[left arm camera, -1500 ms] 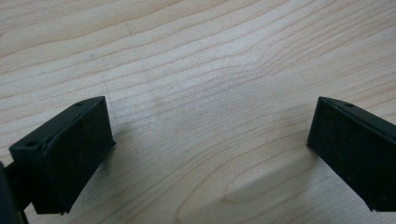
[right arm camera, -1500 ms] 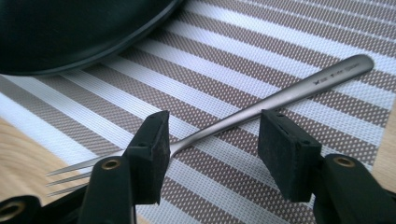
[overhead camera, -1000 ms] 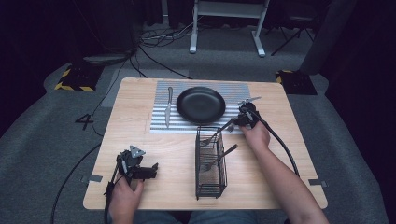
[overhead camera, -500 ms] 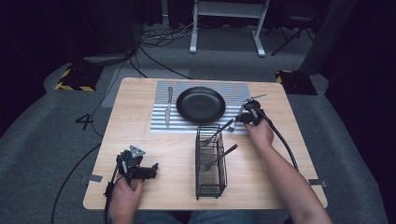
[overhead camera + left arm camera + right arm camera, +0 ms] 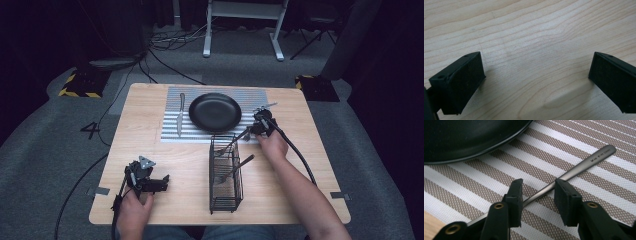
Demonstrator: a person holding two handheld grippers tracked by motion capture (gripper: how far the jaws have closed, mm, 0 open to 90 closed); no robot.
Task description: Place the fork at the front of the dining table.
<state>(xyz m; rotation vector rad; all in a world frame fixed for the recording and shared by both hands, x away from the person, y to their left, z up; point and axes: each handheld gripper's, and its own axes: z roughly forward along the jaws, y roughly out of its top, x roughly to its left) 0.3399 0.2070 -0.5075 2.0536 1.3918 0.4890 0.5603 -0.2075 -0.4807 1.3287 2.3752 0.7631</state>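
My right gripper point(image 5: 537, 195) sits low in the right gripper view with its jaws set narrowly apart, and the slim metal handle of a utensil point(image 5: 584, 165) runs between them from lower left toward the upper right; whether the pads actually press on it I cannot tell. The handle lies over a striped placemat point(image 5: 599, 202), and the dark rim of a black plate point(image 5: 474, 137) curves across the upper left of that view. In the high view this gripper point(image 5: 260, 125) is right of centre, just right of the plate point(image 5: 215, 111), with the utensil slanting down-left from it toward the top of a black wire cutlery basket point(image 5: 226, 172) that stands below the placemat point(image 5: 172, 135) and holds another utensil point(image 5: 235, 167). A knife point(image 5: 180, 114) lies on the placemat, left of the plate.

My left gripper point(image 5: 536, 82) hangs close over bare wooden desk point(image 5: 529, 30) with its jaws spread wide. In the high view it point(image 5: 157, 182) is at the lower left of the desk point(image 5: 300, 190), well apart from the basket.
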